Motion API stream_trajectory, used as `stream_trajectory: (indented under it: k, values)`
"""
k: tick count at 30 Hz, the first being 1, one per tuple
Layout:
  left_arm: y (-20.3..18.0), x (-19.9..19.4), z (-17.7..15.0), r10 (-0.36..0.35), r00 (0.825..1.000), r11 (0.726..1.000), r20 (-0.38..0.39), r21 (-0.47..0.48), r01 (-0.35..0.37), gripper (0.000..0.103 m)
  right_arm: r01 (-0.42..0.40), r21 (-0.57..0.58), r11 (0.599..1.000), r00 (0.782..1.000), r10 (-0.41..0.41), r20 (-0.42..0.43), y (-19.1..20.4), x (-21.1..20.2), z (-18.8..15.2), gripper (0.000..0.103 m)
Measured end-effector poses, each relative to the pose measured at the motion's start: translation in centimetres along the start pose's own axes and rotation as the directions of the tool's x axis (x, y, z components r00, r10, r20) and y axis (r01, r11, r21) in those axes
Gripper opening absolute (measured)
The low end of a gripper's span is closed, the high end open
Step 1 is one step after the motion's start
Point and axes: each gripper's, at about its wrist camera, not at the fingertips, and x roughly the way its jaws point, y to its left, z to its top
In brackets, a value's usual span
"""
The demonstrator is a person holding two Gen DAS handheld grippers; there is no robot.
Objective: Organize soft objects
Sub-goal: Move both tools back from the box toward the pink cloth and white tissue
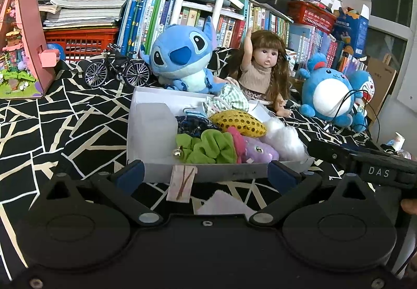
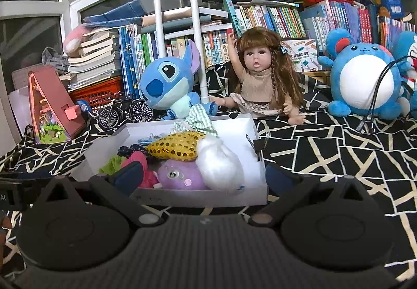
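Now we hover both grippers, left gripper [image 1: 206, 174] and right gripper [image 2: 204, 175], spread wide and empty, before shallow white cardboard box [image 1: 153, 168]; fluffy white plush ball [image 2: 220, 164] lies dead ahead, nearer right.

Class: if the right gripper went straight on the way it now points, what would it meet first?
Probably the near wall of the white box, straight ahead of the open right gripper. Higher up, it would meet the purple plush inside instead; depth is unclear.
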Motion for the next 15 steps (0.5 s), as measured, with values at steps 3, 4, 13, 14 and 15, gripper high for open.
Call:
stream_trajectory:
  k: [3,4,13,14,15]
  values:
    - [0.0,-0.4,-0.4,-0.003,1.000,1.000,0.001,-0.001,0.003,0.101,0.012,-0.012,1.000,1.000,-0.012,0.004,-0.1,-0.4,-0.4,0.103]
    - [0.0,-0.5,-0.5,-0.003,1.000,1.000,0.000,0.001,0.003,0.101,0.018,-0.017,1.000,1.000,-0.018,0.004,0.0,-0.6,-0.5,0.103]
    - [-0.3,-1.0,-1.9,-0.002,1.000,1.000,-0.002,0.010,0.002,0.101,0.071,-0.056,0.996,0.997,-0.071,0.003,-0.3,-1.7,-2.2,0.103]
    - [-0.3,-1.0,-2.0,-0.002,1.000,1.000,-0.002,0.009,0.002,0.101,0.077,-0.057,0.995,0.997,-0.077,0.002,-0.4,-1.8,-2.4,0.103]
    - [-0.3,-1.0,-2.2,-0.003,1.000,1.000,-0.002,0.008,0.003,0.101,0.082,-0.057,0.995,0.997,-0.082,0.001,-0.5,-2.0,-2.6,0.103]
